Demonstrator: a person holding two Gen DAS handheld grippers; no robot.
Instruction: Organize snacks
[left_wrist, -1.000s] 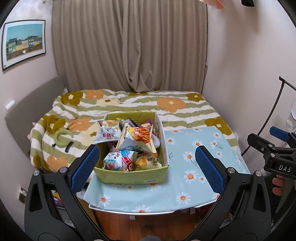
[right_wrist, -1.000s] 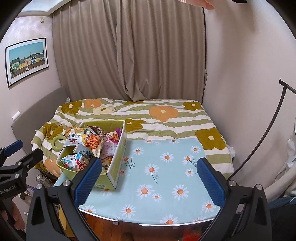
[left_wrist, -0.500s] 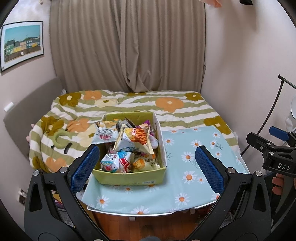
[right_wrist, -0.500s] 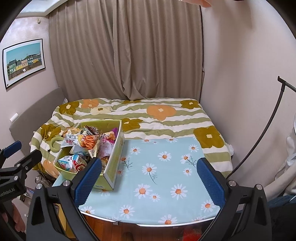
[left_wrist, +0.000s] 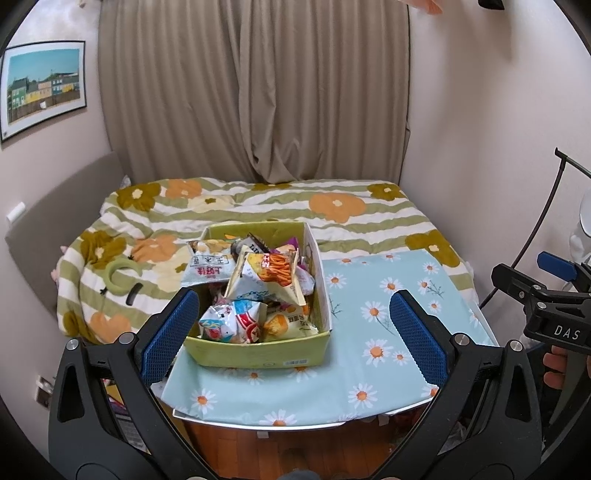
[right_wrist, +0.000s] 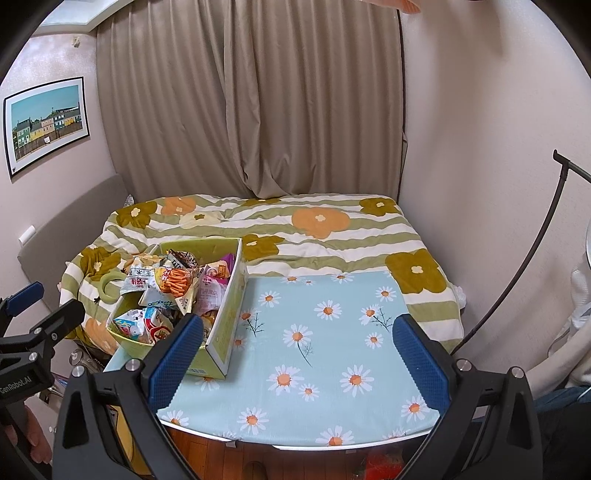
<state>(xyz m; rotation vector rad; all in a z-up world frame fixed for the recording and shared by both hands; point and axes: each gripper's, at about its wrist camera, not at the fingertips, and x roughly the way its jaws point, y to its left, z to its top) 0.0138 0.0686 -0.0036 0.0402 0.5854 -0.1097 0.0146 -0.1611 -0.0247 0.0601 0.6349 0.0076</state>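
A green cardboard box heaped with snack packets stands on the left part of a small table covered with a light-blue daisy cloth. My left gripper hangs open in front of the table, its blue pads framing the box from a distance. Off to the right, my right gripper is open too, facing the bare cloth, with nothing between its fingers. Each gripper shows at the edge of the other's view.
Behind the table lies a bed with a green-striped flower blanket, a green ring on it. Curtains hang behind, walls close both sides. A black stand pole curves up at the right. Wooden floor lies below.
Both cameras have pulled back slightly and drifted; the table and box sit a little lower and farther in view. Neither gripper has changed its opening and no snack has moved.
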